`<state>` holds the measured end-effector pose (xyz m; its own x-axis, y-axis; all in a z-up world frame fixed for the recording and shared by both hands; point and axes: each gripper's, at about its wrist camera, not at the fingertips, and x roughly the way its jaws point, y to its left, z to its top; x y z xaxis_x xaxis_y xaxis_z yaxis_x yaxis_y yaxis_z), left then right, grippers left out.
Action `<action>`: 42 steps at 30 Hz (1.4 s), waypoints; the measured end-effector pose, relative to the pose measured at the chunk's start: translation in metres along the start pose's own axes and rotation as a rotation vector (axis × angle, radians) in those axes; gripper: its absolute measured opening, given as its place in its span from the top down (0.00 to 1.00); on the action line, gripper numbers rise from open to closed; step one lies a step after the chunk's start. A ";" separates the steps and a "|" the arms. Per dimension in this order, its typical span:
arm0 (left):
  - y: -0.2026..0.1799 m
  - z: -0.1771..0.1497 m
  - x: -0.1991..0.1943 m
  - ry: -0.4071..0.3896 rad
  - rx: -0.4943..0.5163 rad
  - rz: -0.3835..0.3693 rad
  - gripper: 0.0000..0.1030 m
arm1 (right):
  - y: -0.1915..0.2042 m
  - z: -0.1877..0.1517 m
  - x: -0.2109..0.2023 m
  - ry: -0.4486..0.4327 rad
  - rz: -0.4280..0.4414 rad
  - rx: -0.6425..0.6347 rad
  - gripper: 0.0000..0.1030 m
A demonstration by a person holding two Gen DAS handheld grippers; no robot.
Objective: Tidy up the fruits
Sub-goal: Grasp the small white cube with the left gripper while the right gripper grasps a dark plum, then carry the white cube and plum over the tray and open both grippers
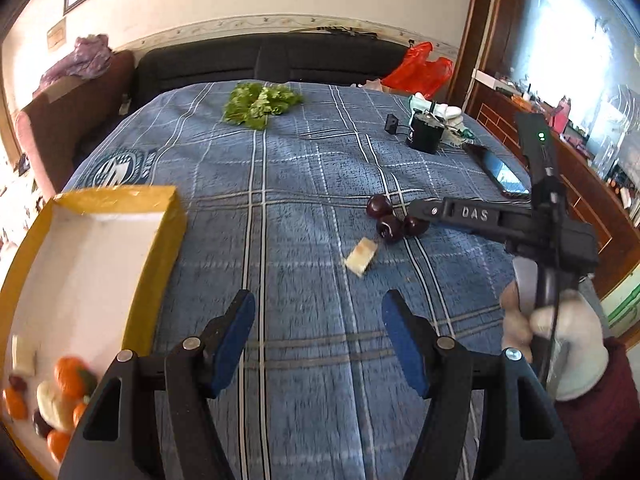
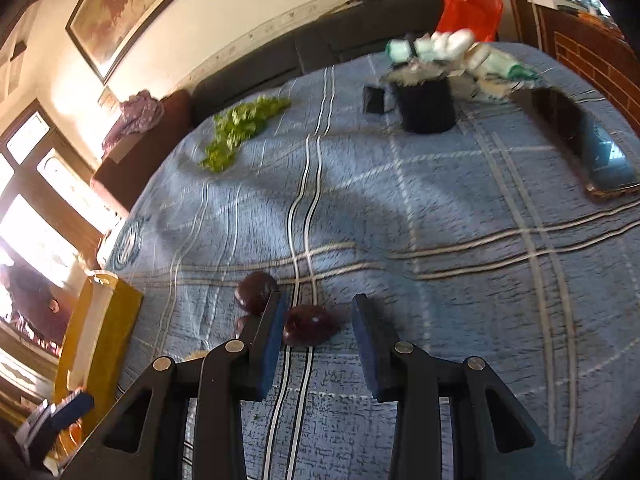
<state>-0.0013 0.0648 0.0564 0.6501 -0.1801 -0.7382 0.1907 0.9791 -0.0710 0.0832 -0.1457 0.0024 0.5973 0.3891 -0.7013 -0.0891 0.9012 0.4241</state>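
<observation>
L hand-held gripper nearest the lens, jaws spread wide, nothing between the blue pads; hovers over blue plaid blanket on the bed.

Box, yellow w/ white inside, sits at L edge of blanket. In its near corner: oranges, a pale lumpy piece, small dark fruits, a pale block. Blurred, can't ID further.

Pale cube lies on blanket ahead of L gripper, apart from everything.

Plums: 3 dark ones clustered mid-blanket, touching each other, just beyond the cube.

R hand-held gripper released, jaws apart, tips down at the plums. In R wrist view one plum sits between the pads, close to the L pad; can't tell if touching. Second plum just outside the L finger, third mostly hidden behind it. From L wrist view the R gripper's finger tip reaches into the cluster; gloved hand holds its handle.

Far side: greens heaped near the headboard; black cup, phone, red bag at R.
</observation>
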 end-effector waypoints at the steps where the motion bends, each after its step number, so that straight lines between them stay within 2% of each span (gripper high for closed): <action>1: -0.001 0.002 0.004 -0.003 0.010 -0.001 0.38 | 0.002 -0.001 0.002 0.004 0.011 -0.010 0.58; 6: 0.000 0.014 0.037 0.027 -0.009 -0.029 0.38 | 0.009 -0.004 0.007 0.014 0.002 -0.067 0.58; 9: -0.003 0.020 0.049 0.033 -0.002 -0.044 0.38 | 0.009 -0.004 0.006 0.016 0.028 -0.071 0.70; 17: -0.027 0.024 0.074 0.053 0.108 -0.050 0.38 | -0.004 0.000 0.001 0.022 0.096 0.008 0.70; 18: -0.029 0.023 0.076 0.056 0.116 -0.049 0.44 | -0.005 0.000 -0.002 0.017 0.105 0.016 0.70; 19: -0.030 0.023 0.078 0.062 0.121 -0.047 0.60 | -0.006 0.000 -0.003 0.015 0.113 0.024 0.70; 21: -0.031 0.022 0.083 0.090 0.116 -0.048 0.83 | -0.008 0.002 -0.004 0.015 0.142 0.043 0.70; 25: -0.028 0.020 0.077 0.078 0.094 -0.033 0.84 | -0.010 0.003 -0.007 0.018 0.183 0.077 0.70; 29: -0.020 0.020 0.055 0.049 0.052 -0.027 0.84 | -0.007 0.001 -0.010 0.011 0.191 0.075 0.70; 32: -0.006 0.019 0.023 0.013 0.010 -0.029 0.84 | 0.000 0.000 -0.016 0.005 0.209 0.065 0.70; 36: 0.033 0.015 -0.035 -0.043 -0.087 -0.017 0.84 | 0.013 -0.002 -0.024 0.003 0.250 0.042 0.70; 42: 0.103 0.004 -0.111 -0.110 -0.166 0.108 0.83 | 0.054 -0.015 -0.045 -0.014 0.281 -0.054 0.70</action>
<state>-0.0506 0.1857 0.1336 0.7380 -0.0738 -0.6708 -0.0021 0.9937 -0.1117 0.0399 -0.1116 0.0487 0.5536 0.6231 -0.5525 -0.2952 0.7672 0.5695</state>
